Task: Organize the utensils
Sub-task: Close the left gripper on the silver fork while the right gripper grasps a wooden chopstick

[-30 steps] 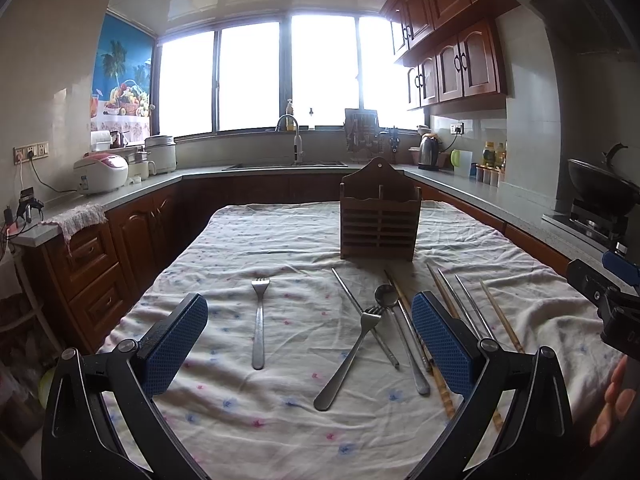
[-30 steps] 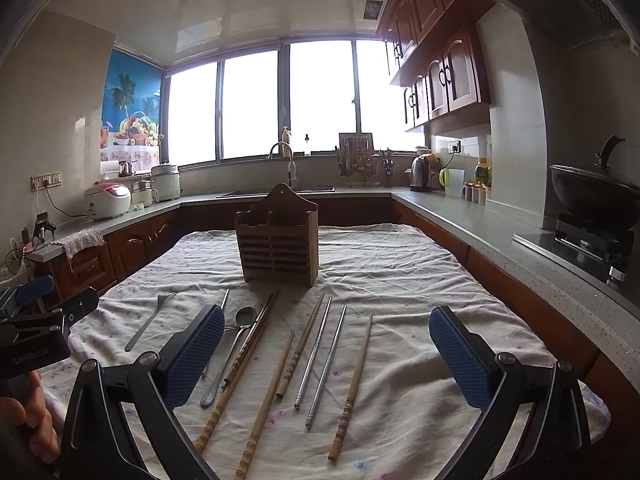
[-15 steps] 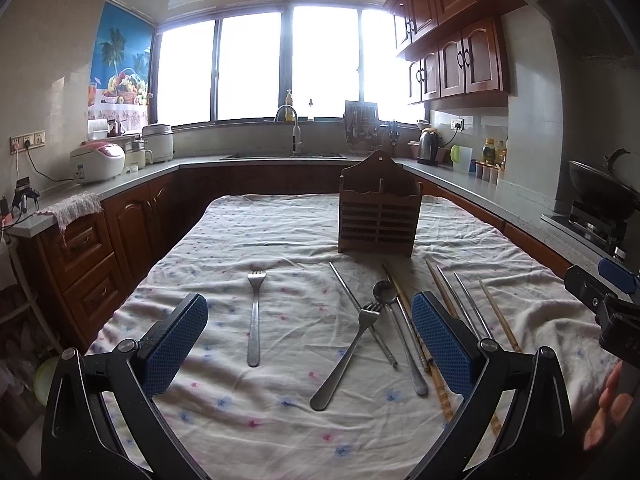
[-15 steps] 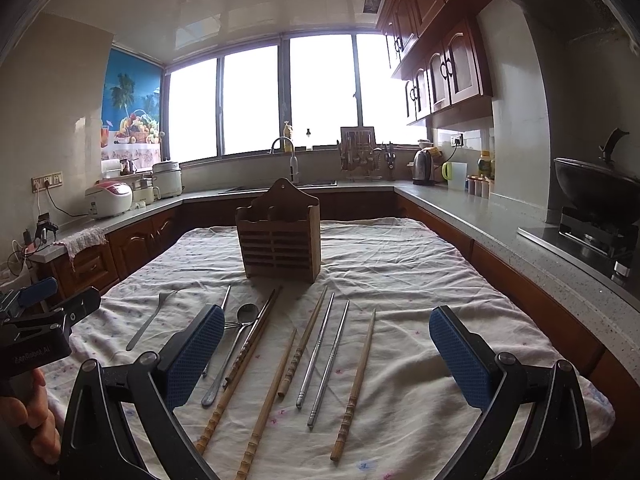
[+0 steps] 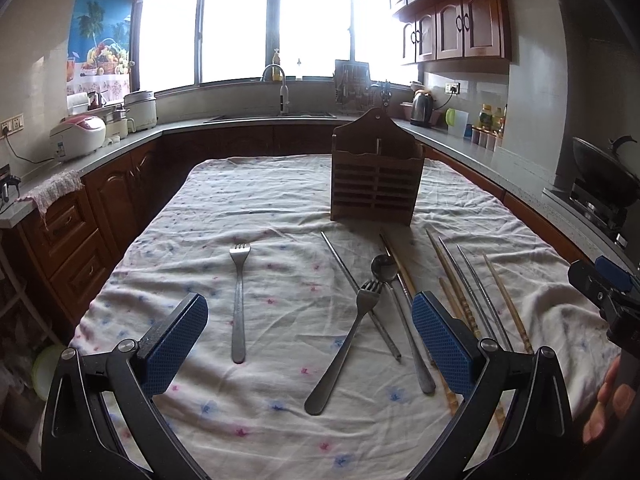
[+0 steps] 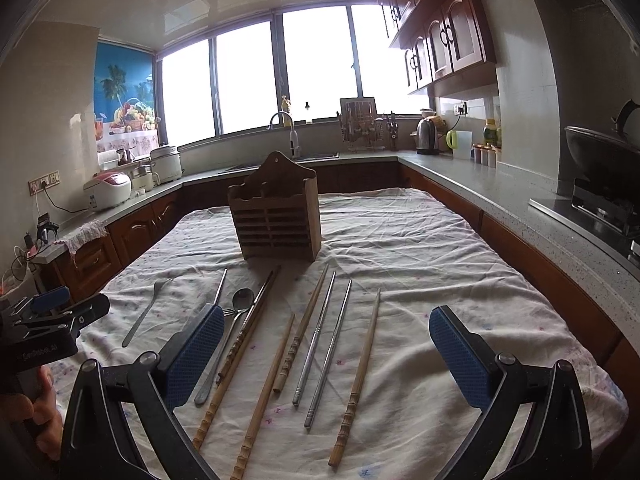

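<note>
Left hand-held gripper (image 5: 310, 340) was spread wide, nothing between its blue pads (image 5: 176, 338), hovering above the near edge of the cloth (image 5: 280, 200) that covered the counter. Right hand-held gripper (image 6: 326, 356) was likewise released and empty, above the near right part of the cloth.

Holder (image 5: 376, 178), wooden and slatted, stood upright mid-cloth, beyond all the utensils, its slatted face toward the cameras.

Utensils all lay flat, long axes running roughly near-to-far:
- Left fork (image 5: 239, 300): alone, well apart from the others, tines pointing away toward the window, handle toward the camera, nearly straight.
- Second fork (image 5: 344, 344): tines far, handle slanting near-left; it crossed a metal chopstick (image 5: 360, 296) that ran diagonally from far-left to near-right.
- Spoon (image 5: 400, 320): bowl far, just beside the second fork's tines, handle running near-right.
- Bamboo chopsticks (image 6: 300, 332) and metal chopsticks (image 6: 320, 332): fanned out right of the spoon, thin tips pointing toward the holder, thick ends near. The rightmost bamboo stick (image 6: 360, 372) lay a little apart from the rest. One dark pair (image 6: 256, 312) lay just beside the spoon, tips close to the holder's base.

The right hand-held gripper's body and fingertips of a hand (image 5: 608, 400) showed at the left view's right edge.
</note>
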Demonstrator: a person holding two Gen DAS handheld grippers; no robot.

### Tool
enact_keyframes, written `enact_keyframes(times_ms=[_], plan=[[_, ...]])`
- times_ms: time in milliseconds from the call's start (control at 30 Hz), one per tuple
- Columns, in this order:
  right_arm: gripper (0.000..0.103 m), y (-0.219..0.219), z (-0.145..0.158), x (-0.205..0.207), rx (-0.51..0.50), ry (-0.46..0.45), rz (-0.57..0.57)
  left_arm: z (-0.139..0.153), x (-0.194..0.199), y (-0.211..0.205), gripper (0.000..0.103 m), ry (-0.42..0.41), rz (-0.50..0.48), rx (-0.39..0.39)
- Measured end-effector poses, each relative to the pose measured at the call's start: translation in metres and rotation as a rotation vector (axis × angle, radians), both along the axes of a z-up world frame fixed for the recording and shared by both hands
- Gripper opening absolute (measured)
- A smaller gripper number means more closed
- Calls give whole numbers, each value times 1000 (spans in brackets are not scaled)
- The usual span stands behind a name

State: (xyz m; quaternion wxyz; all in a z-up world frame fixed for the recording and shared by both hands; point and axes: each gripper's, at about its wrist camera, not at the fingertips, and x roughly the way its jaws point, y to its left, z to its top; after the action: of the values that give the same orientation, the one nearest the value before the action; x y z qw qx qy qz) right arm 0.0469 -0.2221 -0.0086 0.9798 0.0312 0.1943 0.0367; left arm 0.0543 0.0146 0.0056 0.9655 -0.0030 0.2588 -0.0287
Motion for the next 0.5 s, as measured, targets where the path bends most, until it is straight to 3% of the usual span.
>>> enact_keyframes(times_ms=[500], plan=[[103,-27,-2,54,67,155,-13,-3,65,-15,103,152,-122,35]])
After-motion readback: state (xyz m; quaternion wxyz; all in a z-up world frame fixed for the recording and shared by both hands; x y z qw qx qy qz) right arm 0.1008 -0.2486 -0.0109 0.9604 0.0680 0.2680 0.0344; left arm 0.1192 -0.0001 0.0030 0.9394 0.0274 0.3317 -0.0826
